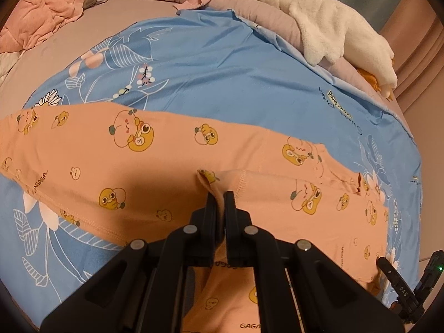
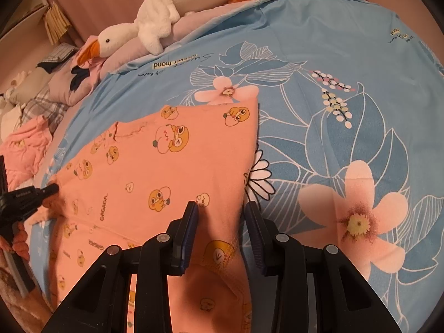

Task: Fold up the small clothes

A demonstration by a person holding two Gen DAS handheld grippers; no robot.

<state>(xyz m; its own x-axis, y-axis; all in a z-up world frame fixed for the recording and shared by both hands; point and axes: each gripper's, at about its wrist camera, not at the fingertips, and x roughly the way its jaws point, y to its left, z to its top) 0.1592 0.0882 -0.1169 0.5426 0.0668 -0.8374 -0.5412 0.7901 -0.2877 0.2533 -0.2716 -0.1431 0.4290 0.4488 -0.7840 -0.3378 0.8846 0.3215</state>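
Peach printed garment (image 1: 155, 149) lies flat on the blue floral sheet (image 1: 222, 77) of the bed, long axis crosswise. Left tool (image 1: 221, 197) is clamped on a pinched hem fold. Right tool (image 2: 222, 208) stands part open, straddling the garment's edge, gripping nothing.

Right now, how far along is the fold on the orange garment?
Done: the orange garment lies spread on the blue sheet. In hand: the left hand-held gripper pinches a hem fold; the right hand-held gripper straddles its edge, jaws apart. Left: the folds themselves, plus the pink clothes heaped behind.
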